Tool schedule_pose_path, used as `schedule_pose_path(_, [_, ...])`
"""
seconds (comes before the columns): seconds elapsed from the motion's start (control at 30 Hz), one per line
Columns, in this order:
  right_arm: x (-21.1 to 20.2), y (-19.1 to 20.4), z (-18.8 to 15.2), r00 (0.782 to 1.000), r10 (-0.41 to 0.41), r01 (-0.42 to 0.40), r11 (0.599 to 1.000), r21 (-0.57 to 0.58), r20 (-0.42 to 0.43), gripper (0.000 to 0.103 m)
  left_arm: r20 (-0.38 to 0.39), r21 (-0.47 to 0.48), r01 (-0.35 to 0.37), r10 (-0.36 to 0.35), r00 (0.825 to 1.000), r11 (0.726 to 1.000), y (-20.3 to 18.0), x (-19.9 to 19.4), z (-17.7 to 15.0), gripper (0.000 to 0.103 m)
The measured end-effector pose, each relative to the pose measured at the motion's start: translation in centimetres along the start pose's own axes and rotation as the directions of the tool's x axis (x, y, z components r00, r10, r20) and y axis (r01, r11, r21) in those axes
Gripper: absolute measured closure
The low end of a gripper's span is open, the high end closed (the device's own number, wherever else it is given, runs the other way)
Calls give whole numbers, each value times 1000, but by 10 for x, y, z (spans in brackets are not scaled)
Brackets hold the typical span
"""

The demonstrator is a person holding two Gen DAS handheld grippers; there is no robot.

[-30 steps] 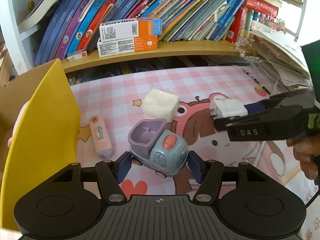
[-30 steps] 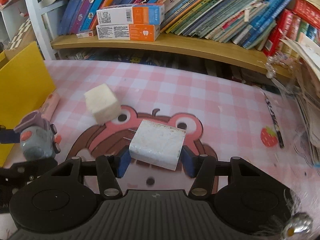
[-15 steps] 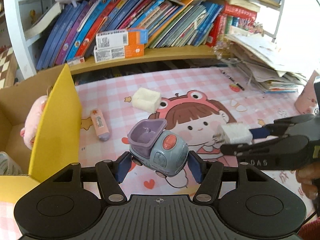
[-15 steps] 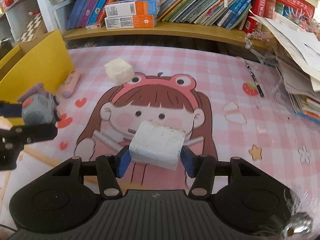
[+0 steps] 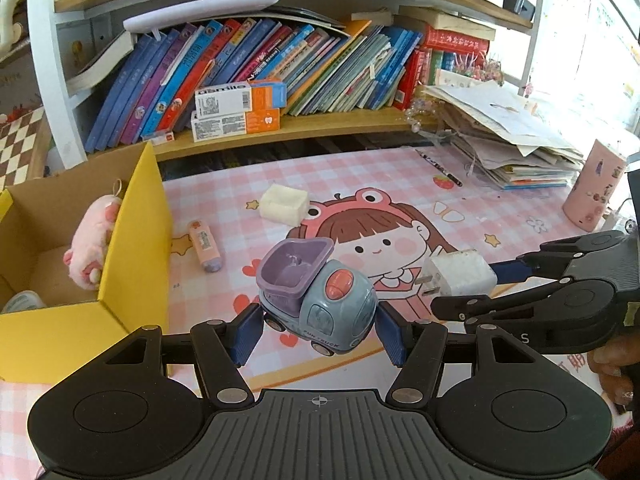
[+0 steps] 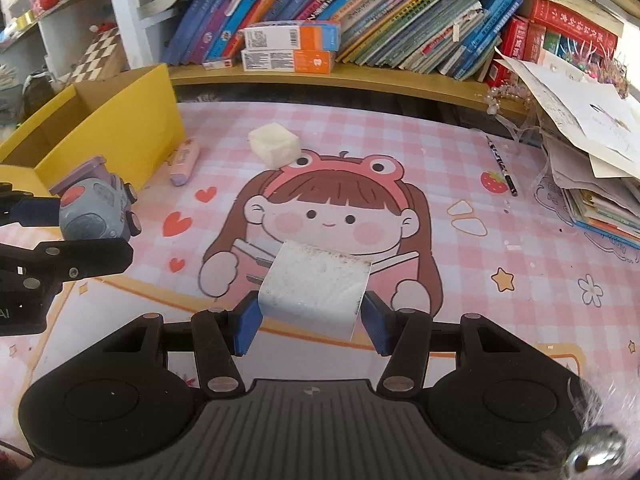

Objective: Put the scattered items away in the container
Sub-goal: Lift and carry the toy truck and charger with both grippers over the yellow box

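Note:
My left gripper (image 5: 318, 330) is shut on a grey-blue toy truck (image 5: 316, 294) with a purple tipper, held above the pink mat. My right gripper (image 6: 310, 322) is shut on a white plug adapter (image 6: 314, 290), also lifted; in the left wrist view this adapter (image 5: 460, 278) shows its prongs pointing left. The yellow cardboard box (image 5: 132, 240) stands open at the left with a pink plush toy (image 5: 94, 246) inside. On the mat lie a cream foam block (image 5: 284, 204) and a small pink tube (image 5: 204, 246) beside the box wall.
A wooden shelf (image 5: 320, 128) of books and two orange-white cartons (image 5: 240, 110) runs along the back. A messy paper stack (image 5: 512, 148) and a pink cup (image 5: 596, 188) stand at the right. A pencil (image 6: 500, 164) lies on the mat. A person's hand (image 5: 616, 364) grips the right tool.
Both grippers have risen and pulled back from the shelf with their objects still held. More of the box's inside and the mat is visible.

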State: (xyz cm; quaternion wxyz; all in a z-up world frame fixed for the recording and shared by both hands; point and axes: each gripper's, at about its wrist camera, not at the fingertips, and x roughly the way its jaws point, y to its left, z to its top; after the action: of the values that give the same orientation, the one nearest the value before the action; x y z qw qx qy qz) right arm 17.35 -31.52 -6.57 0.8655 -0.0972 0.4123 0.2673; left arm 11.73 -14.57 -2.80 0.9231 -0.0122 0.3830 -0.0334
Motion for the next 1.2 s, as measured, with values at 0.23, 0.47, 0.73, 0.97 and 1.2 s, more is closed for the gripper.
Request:
schedule_pose_path(0.23, [-8, 16, -5, 1000, 3, -3, 1000, -13, 7, 51, 16, 3, 6, -6, 1000, 1000, 2, -16, -8, 42])
schedule_pose_path(0.47, [-15, 28, -9, 999, -41, 41, 999, 11, 10, 51, 30, 39, 56, -57, 998, 998, 11, -22, -11, 42])
schedule_pose_path(0.73, [-25, 58, -11, 996, -94, 93, 995, 37, 12, 51, 51, 88, 115, -120, 991, 989, 31, -38, -14, 42])
schedule_pose_path(0.97, [-31, 91, -10, 992, -127, 126, 991, 51, 19, 51, 72, 117, 151, -160, 985, 982, 54, -55, -20, 42])
schedule_pose_path(1.2, [-37, 125, -5, 988, -151, 149, 988, 51, 42, 51, 106, 133, 166, -181, 978, 977, 80, -74, -25, 42])
